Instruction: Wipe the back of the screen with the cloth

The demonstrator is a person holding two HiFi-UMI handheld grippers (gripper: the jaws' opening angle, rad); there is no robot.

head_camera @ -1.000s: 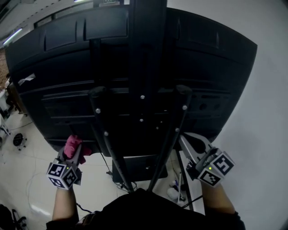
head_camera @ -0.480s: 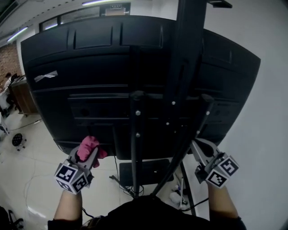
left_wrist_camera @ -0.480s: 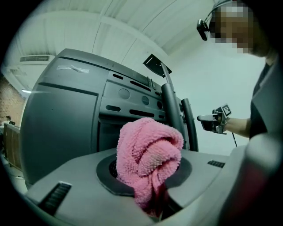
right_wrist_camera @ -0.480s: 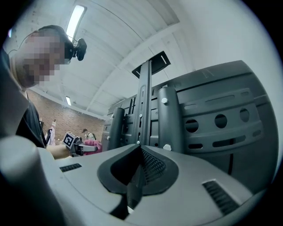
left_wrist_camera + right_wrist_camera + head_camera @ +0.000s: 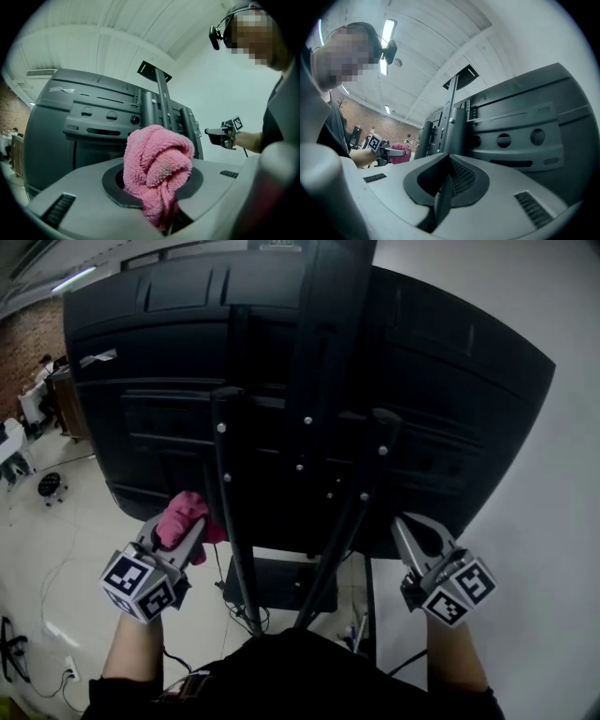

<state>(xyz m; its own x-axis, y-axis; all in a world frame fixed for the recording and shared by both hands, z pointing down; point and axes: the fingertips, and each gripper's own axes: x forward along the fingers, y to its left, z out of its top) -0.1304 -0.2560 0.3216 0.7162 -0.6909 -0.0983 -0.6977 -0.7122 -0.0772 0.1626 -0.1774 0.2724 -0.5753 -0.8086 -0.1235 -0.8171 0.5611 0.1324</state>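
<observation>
**Pink cloth poised at the lower left of the panel**

From where I stand, the left gripper (image 5: 178,538) is clamped on a bunched pink cloth (image 5: 185,515), a fat wad sticking out past the jaw tips. It is held up by the lower left edge of the screen (image 5: 450,381), whose ribbed black back faces the person. I can't say whether the cloth actually meets the plastic; the left gripper view suggests a gap. The right gripper (image 5: 407,531) sits low on the other side, jaws pressed together with nothing in them, near the lower right edge.

The wiping looks barely begun, if at all. To do it well, I'd press the protruding wad flat against the panel, not the hard jaw tips, and run long, overlapping strokes along the ribs so the grooves get cleaned too. The central stand (image 5: 319,352) and its two angled struts (image 5: 225,484) split the surface, so I'd treat the left half as one zone and work up from the bottom corner, stopping short of the strut. Keep the grip firm: the cloth is loosely bunched and could drag out on a ridge. The empty right tool could steady the screen's edge if it rocks.
</observation>
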